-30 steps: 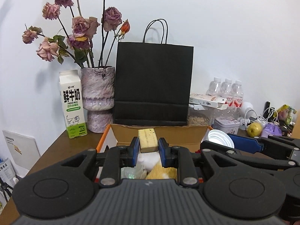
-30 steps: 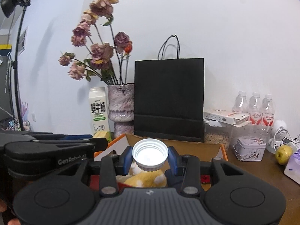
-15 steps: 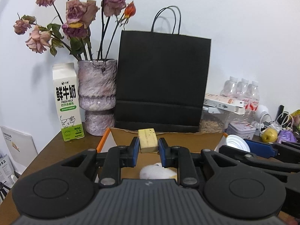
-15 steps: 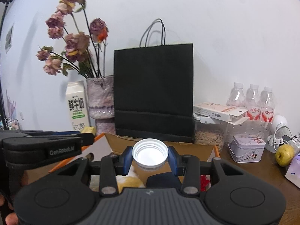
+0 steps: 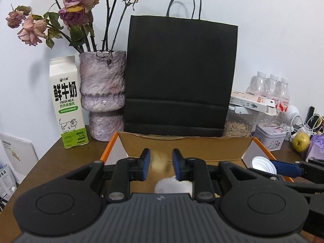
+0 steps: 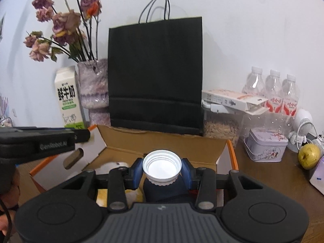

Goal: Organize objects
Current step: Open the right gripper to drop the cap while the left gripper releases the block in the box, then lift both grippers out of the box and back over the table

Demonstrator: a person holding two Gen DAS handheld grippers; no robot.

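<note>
An open cardboard box (image 5: 182, 147) (image 6: 162, 143) with orange edges lies on the wooden table. My left gripper (image 5: 161, 162) hangs over its left part. Its jaws are opening, and the yellow sponge (image 5: 159, 160) is a blur between them, touching neither pad. From the right wrist the sponge (image 6: 73, 159) shows in mid-air under the left gripper, above the box's left flap. My right gripper (image 6: 161, 170) holds a white screw cap (image 6: 161, 165) (image 5: 263, 165) over the box's right part. Its jaws are starting to open, and the pads still touch the cap.
Inside the box lie a white fluffy thing (image 5: 172, 184), something yellow (image 6: 131, 194) and a dark blue item (image 6: 162, 192). Behind it stand a black paper bag (image 5: 180, 77), a vase of dried roses (image 5: 101, 97) and a milk carton (image 5: 66, 103). Bottles (image 6: 273, 95), a tin (image 6: 265, 147) and a pear (image 6: 308, 156) crowd the right.
Both grippers moved forward and lower over the box. The left jaws opened and let go of the yellow sponge, which is dropping. The right gripper still carries the white cap.
</note>
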